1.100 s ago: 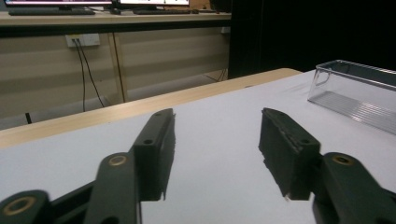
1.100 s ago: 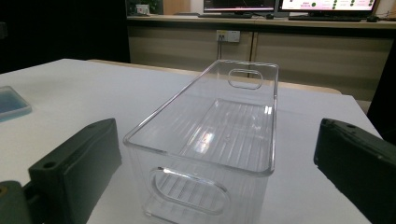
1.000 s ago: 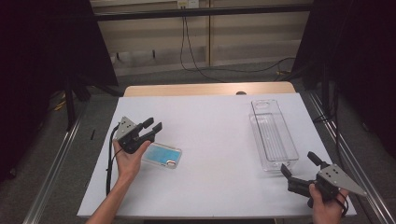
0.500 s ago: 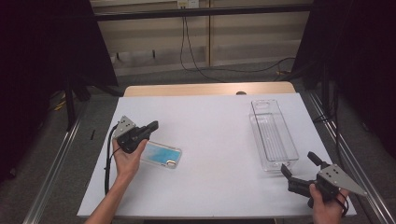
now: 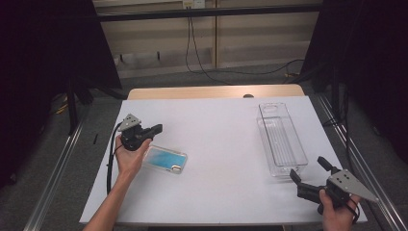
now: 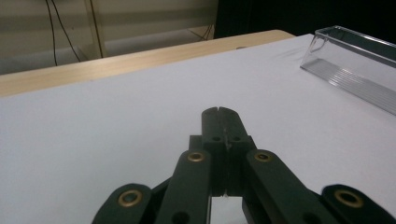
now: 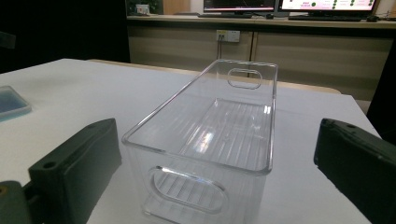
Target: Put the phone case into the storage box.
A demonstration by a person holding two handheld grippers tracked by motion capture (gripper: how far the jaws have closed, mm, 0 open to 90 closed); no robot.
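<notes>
A phone in a light blue case [image 5: 165, 159] lies flat on the white table [image 5: 226, 120], left of centre, and its edge appears in the right gripper view as well [image 7: 11, 103]. My left gripper [image 5: 156, 128] hovers just beyond the phone's left end, pointing right. Its jaws are shut with nothing between them [image 6: 219, 112]. A clear plastic bin [image 5: 281, 139] stands lengthwise at the right. My right gripper [image 5: 308, 168] is open near the table's front right corner. It faces the bin's near end [image 7: 210, 154], which stands just ahead of its wide-spread jaws, untouched.
A strip of bare wood [image 5: 211, 91] shows at the table's far edge. Metal rails [image 5: 57, 168] run along both sides of the table. Cables [image 5: 197, 43] hang down the wall behind. The clear bin [image 6: 355, 65] appears far right in the left gripper view.
The left gripper's jaws went from open to shut, with nothing caught in them. The left hand shifted slightly. The right gripper, phone and bin stayed put.
</notes>
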